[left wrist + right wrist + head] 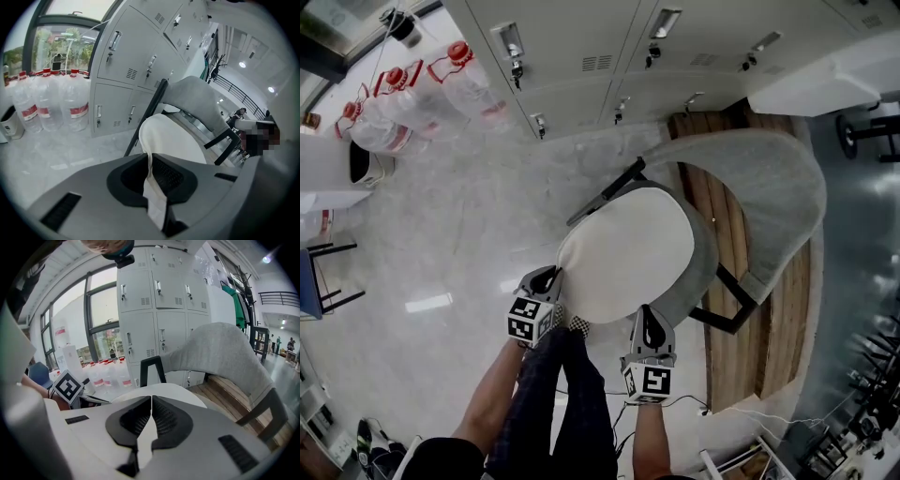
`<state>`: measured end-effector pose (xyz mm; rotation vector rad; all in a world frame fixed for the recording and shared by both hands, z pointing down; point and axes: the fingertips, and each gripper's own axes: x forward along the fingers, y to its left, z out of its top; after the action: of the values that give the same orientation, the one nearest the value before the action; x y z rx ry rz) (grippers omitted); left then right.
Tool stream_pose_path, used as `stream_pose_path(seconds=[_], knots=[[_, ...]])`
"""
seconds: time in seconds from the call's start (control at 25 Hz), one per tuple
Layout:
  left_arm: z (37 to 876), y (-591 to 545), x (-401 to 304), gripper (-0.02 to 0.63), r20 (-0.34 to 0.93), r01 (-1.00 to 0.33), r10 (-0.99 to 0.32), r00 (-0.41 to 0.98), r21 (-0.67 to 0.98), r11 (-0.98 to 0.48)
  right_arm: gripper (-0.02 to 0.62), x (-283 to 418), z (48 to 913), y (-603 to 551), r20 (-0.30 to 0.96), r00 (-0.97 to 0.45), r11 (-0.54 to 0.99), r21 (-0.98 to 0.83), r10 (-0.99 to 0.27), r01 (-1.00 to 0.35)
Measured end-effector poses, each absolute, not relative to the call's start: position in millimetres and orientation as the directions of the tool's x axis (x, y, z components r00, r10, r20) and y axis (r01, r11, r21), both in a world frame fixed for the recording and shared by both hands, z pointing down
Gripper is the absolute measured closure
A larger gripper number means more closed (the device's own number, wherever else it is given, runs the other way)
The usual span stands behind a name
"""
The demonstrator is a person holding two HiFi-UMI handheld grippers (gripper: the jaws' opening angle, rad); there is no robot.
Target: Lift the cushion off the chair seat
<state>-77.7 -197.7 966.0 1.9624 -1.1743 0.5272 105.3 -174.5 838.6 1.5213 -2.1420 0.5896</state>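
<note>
A cream oval cushion (623, 253) lies over the seat of a grey chair (759, 178) with a curved backrest and black frame. At the cushion's near left edge my left gripper (546, 279) is shut, and the left gripper view shows a fold of the cushion (168, 138) pinched between the jaws of the left gripper (152, 164). My right gripper (645, 323) holds the near right edge. In the right gripper view the right gripper (151, 401) has its jaws meeting on the thin white rim of the cushion (159, 392).
Grey lockers (609, 47) line the far wall. Several large water bottles (403, 103) stand on the floor at the upper left beside a white bin (366, 164). A wooden platform (741, 347) runs under and to the right of the chair. The person's legs (562, 394) are between the grippers.
</note>
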Motion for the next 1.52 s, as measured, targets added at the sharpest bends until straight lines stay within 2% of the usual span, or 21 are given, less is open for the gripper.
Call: stream_pose_path(seconds=[1.04, 1.52], knots=[[747.0, -195.1, 1.9, 0.572, 0.557, -0.804, -0.59, 0.585, 0.304, -0.511, 0.566, 145.1, 670.9, -146.3, 0.471, -0.225, 0.22, -0.067, -0.853, -0.973], [647.6, -172.9, -5.3, 0.574, 0.536, -0.802, -0.613, 0.58, 0.243, -0.546, 0.566, 150.3, 588.3, -131.1, 0.437, -0.216, 0.219, -0.045, -0.873, -0.975]])
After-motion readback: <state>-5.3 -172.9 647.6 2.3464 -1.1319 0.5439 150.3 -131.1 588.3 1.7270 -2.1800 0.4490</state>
